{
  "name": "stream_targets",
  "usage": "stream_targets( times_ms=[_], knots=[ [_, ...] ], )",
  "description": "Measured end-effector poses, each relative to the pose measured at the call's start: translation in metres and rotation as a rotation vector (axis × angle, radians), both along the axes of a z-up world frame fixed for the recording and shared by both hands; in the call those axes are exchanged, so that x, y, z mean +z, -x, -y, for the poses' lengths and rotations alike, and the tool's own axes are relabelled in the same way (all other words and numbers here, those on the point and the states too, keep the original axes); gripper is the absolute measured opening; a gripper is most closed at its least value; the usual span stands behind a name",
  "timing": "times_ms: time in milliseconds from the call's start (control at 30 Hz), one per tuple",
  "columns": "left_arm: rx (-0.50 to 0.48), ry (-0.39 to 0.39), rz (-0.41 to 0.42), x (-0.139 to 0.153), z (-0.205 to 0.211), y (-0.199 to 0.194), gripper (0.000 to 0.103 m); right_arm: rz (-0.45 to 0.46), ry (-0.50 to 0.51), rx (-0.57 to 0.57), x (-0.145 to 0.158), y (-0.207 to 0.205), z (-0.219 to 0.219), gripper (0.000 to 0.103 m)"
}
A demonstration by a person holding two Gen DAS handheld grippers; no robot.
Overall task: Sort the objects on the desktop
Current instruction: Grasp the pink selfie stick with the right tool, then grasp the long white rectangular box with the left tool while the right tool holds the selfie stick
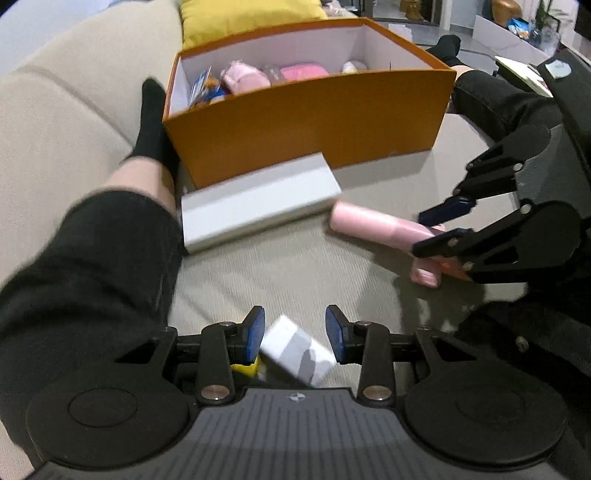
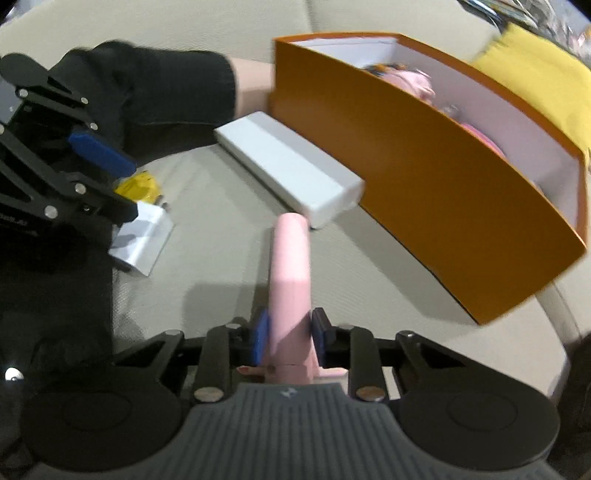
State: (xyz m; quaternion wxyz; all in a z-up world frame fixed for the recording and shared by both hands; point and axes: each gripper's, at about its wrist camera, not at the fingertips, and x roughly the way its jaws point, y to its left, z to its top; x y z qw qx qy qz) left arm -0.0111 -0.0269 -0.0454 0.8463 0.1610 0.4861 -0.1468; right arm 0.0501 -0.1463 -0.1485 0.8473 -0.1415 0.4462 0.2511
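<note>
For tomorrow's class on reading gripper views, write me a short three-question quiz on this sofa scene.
1. True or false: the orange box is empty.
2. What does the right gripper clamp? A) pink tube B) long white box C) yellow cushion
3. What lies between the left gripper's fingers?

Key: 1 false, soft pink things lie inside. 2 A. 3 a small white box, not yet pinched.

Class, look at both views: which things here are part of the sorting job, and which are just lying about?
Part of the job:
- orange box
- pink tube, in the right gripper
- small white box, between the left gripper pads
- long white box

Lying about:
- yellow cushion
- sofa
</note>
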Motion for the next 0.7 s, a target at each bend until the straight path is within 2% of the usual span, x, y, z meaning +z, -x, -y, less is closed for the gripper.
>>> stream_targets(
  times_ms=[133,200,333,433,533,700],
  knots=[
    [-0.067,-0.064,0.067,-0.001,0.016,-0.015,0.043,-0.005,0.009,-0.025,0.002,0.001,0.008,0.028],
    [-0.12,-0.116,0.096,-0.005,0.027,-0.023,0.049,-0.009,0.009,-0.026,0.003,0.001,0.01,0.028],
    [-0.228,-0.313,0.152,-0.025,0.051,-0.036,0.049,-0.005,0.007,-0.014,0.006,0.003,0.01,0.028],
    [-0.306,-0.437,0.165,-0.042,0.059,-0.044,0.049,-0.006,0.025,-0.012,0.007,0.003,0.011,0.034],
    [-0.37,-0.534,0.174,-0.059,0.062,-0.049,0.049,-0.027,0.016,-0.022,0.006,0.0,0.014,0.038],
    [-0.452,-0.653,0.167,-0.083,0.063,-0.056,0.052,-0.056,-0.007,-0.048,0.005,-0.006,0.017,0.043]
  ],
)
